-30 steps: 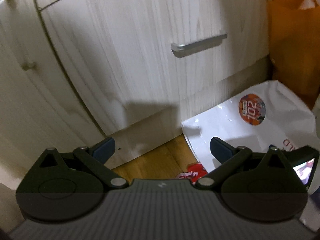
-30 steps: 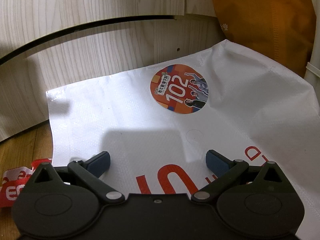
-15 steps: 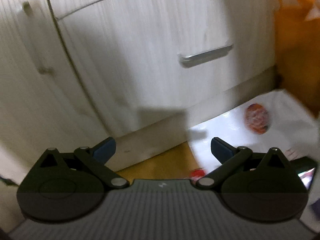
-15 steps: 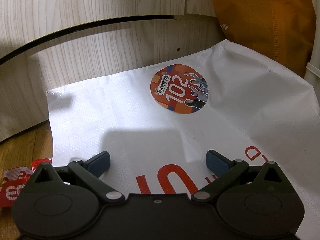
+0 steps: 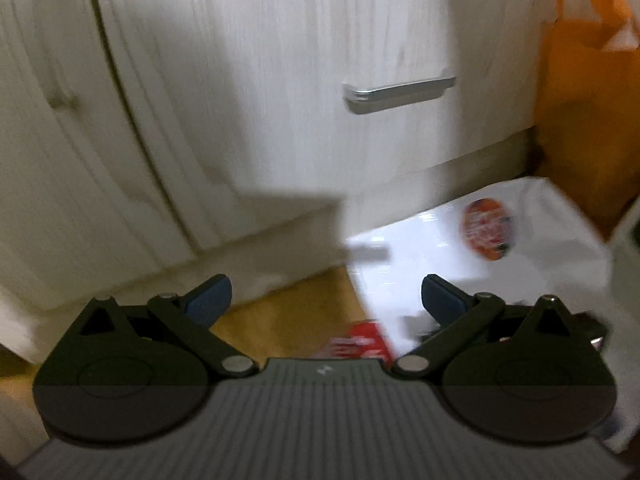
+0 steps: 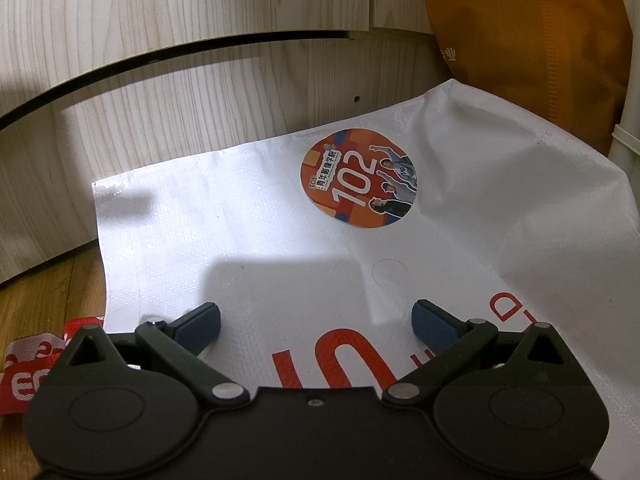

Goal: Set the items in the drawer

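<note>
Drawer (image 5: 320,80) sits shut low in the pale wood cabinet, its metal handle (image 5: 399,94) above the floor. Below it a white bag (image 6: 280,232) lies against the plinth, an orange bag (image 6: 532,40) beside. Left gripper (image 5: 326,296) and right gripper (image 6: 316,322) both gape wide, holding nothing.

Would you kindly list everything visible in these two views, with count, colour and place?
Pale wood-grain drawer front: one, closed, in the cabinet ahead.
Brushed metal bar handle: one, silver, on the drawer front.
Glossy white plastic bag: one, flat on the floor below the cabinet.
Round orange 102 sticker: one, on the white bag.
Orange fabric bag: one, right of the cabinet, behind the white bag.
Red-and-white printed strap: one, on the floor at the white bag's left edge.
Wooden floor: brown.
Left tongs: open, empty.
Right tongs: open, empty, over the white bag.
</note>
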Tool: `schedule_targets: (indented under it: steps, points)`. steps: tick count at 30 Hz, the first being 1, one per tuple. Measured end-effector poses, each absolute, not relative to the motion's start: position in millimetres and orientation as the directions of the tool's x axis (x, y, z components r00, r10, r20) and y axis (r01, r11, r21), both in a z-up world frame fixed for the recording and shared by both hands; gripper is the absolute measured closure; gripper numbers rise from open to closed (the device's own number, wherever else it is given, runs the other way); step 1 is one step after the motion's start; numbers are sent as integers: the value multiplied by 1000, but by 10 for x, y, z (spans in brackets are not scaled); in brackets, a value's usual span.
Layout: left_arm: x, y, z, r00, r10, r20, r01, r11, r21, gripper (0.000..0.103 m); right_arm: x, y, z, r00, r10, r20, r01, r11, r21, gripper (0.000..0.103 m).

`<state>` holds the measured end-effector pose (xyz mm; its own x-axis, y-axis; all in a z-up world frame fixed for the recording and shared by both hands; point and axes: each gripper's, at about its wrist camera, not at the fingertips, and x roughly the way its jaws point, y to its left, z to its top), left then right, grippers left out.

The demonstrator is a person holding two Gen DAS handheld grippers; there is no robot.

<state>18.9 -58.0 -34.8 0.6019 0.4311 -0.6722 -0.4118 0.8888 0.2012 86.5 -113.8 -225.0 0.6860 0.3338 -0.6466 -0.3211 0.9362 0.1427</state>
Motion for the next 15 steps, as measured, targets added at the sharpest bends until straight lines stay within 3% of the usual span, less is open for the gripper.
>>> schedule_targets:
  steps: [10,15]
  points:
    - [155,-501,-379,621,403,-672,-419,896,151,0,868,-1139,-2251,686,334,-646,-322,936,143,0]
    - [151,-566,-374,614,469,-635,-431,873,229,0,868,-1139,-2252,686,334,-646,-322,936,143,0]
